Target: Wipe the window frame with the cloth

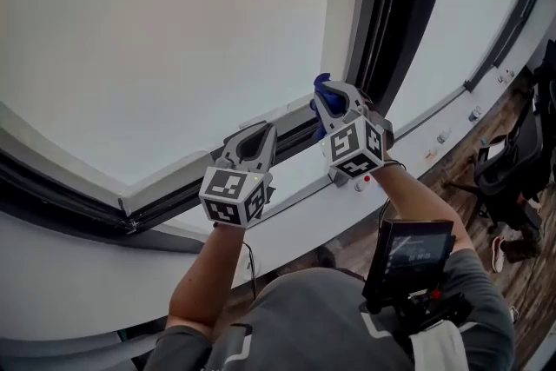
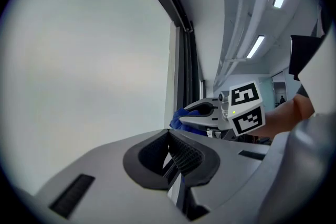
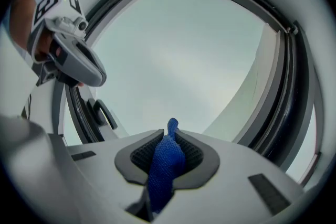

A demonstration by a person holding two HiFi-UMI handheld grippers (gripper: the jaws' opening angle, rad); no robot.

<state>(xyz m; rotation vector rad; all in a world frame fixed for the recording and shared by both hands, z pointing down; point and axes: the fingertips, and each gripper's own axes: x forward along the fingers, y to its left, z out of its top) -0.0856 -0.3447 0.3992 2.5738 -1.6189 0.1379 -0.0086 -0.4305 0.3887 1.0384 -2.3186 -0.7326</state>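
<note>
1. The right gripper (image 3: 169, 136) was clamped on the crumpled blue woven cloth (image 3: 164, 165), at the dark metal window frame (image 1: 391, 13)'s upright edge.
2. The left gripper (image 1: 259, 133) was closed and empty, near the lower rail, clear of the right.

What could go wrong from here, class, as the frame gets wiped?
1. Only a small tuft of cloth pokes past the right gripper, so its hard tips may scrape the frame instead of wiping.
2. The cloth is pinched as a narrow strip; drag could pull it free.
3. The left gripper, shut and empty, sits close by and might bump the right one.
</note>
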